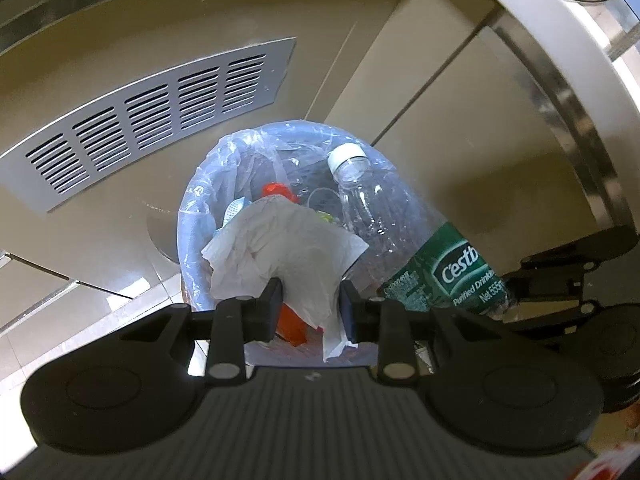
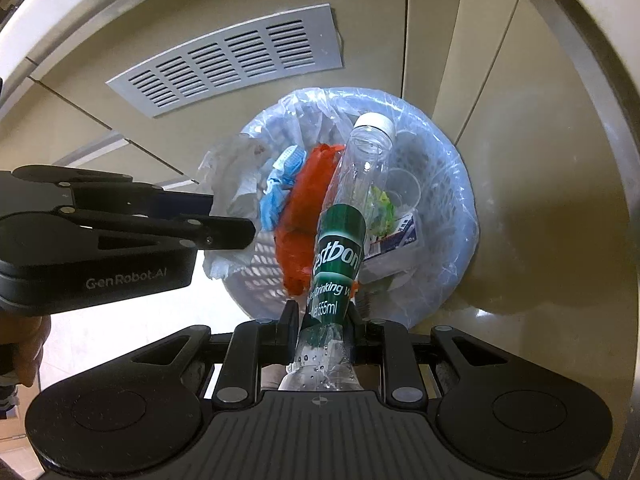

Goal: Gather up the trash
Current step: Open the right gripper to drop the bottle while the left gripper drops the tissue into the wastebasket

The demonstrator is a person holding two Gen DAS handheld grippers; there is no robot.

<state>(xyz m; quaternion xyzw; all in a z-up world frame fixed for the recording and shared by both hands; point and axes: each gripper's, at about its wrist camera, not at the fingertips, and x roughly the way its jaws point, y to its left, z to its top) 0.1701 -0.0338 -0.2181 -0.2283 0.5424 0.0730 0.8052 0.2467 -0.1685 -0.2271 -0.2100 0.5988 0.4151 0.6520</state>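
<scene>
Low in the right wrist view, right hand-held gripper [image 2: 325, 320]: matte black fingers clamped on the lower body of a plastic bottle [image 2: 340, 248], angled down over the bin.
Bottle: clear, crumpled, ribbed plastic with a glossy green label and white screw cap; droplets cling inside near the base; cap end reaches up the frame over the bin's contents. Its base is cut off behind the gripper body.
Left hand-held gripper [image 1: 311, 304]: at lower centre of the left wrist view, jaws set moderately apart with a white tissue [image 1: 288, 256] between them, soft and creased; whether both pads press it I cannot tell.
Pose: both grippers point down at the bin, the left entering the right view from the left edge.
Bin [image 2: 452, 200]: round, pale perforated basket lined with a thin, wrinkled clear bag, standing on the floor at centre frame.
Contents: orange-red crumpled wrapper [image 2: 304, 216], blue mask-like cloth [image 2: 280, 180], clear cup, printed packet; partly hidden under the bottle.
Vent grille [image 2: 236, 56]: grey slotted metal panel, upper left.
</scene>
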